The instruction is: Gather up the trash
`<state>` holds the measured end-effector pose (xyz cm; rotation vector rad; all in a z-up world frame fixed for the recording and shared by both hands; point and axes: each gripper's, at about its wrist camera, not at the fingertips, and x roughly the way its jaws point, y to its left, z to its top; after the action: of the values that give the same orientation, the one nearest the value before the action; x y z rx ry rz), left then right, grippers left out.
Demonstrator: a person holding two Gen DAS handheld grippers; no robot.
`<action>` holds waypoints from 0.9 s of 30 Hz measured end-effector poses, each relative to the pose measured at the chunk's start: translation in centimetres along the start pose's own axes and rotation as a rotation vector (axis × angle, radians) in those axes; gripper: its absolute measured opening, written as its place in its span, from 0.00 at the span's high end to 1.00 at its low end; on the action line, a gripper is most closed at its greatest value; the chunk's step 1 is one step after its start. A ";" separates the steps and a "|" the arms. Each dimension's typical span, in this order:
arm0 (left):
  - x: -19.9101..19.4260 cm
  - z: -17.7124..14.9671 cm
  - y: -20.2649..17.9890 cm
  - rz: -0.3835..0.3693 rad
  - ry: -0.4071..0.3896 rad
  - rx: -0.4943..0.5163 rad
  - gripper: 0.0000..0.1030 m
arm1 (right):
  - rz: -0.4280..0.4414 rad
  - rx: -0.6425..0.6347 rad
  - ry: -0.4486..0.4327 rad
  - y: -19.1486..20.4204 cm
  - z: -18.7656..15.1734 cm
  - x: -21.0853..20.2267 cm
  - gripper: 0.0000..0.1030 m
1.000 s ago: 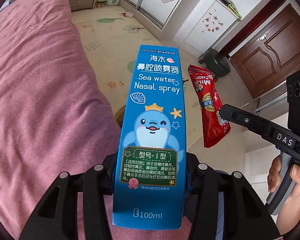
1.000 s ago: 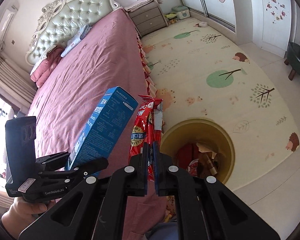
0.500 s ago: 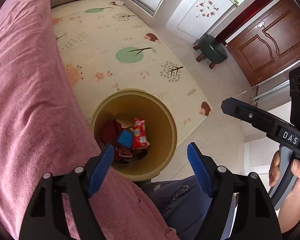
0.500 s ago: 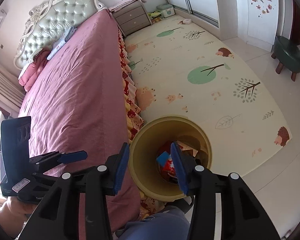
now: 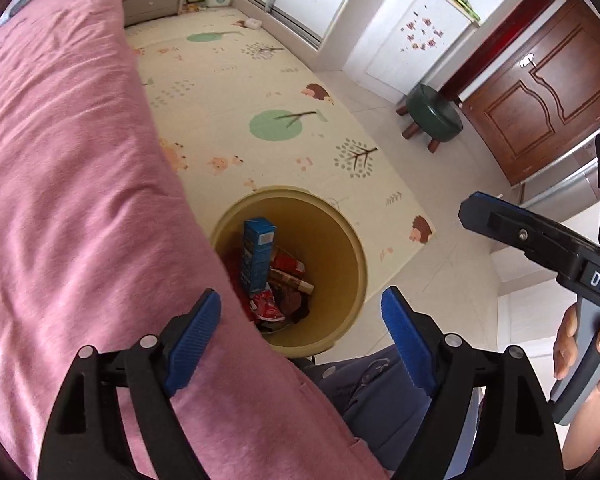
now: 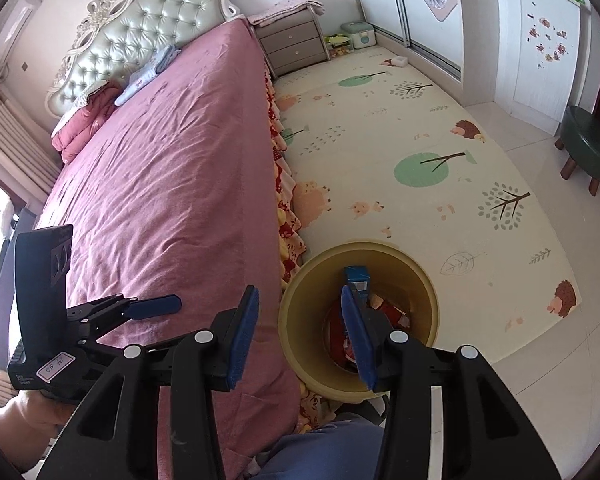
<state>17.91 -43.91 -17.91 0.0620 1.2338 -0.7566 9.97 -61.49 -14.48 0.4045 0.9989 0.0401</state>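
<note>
Standing on end inside the yellow bin (image 5: 340,256) at the bed's (image 5: 72,184) edge, the blue box (image 5: 257,254) leans on red wrappers (image 5: 286,266) — light, stiff cardboard, best taken across its flat sides, not its crushable corners. The wrappers are thin, slippery film, probably better pinched at a crimped end. The left gripper (image 5: 302,334) has just been opening and stands wide with nothing between its jaws; the right gripper (image 6: 300,330) is half open, also empty.

Trash bin (image 5: 342,240) sits on the floor mat (image 5: 260,92) right beside the bed (image 5: 60,160); nasal spray box (image 5: 257,256) stands tilted inside on snack wrappers (image 5: 286,266). Stool (image 5: 434,114) is well apart by the door (image 5: 540,88).
</note>
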 end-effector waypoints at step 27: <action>-21.3 -13.5 14.3 0.399 -0.409 -0.240 0.04 | 0.202 -0.295 -0.112 23.9 -4.8 0.6 0.27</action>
<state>12.03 -16.88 -9.36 -0.0418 0.8743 -0.2523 9.90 -37.72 -8.90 0.2325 0.8239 0.3400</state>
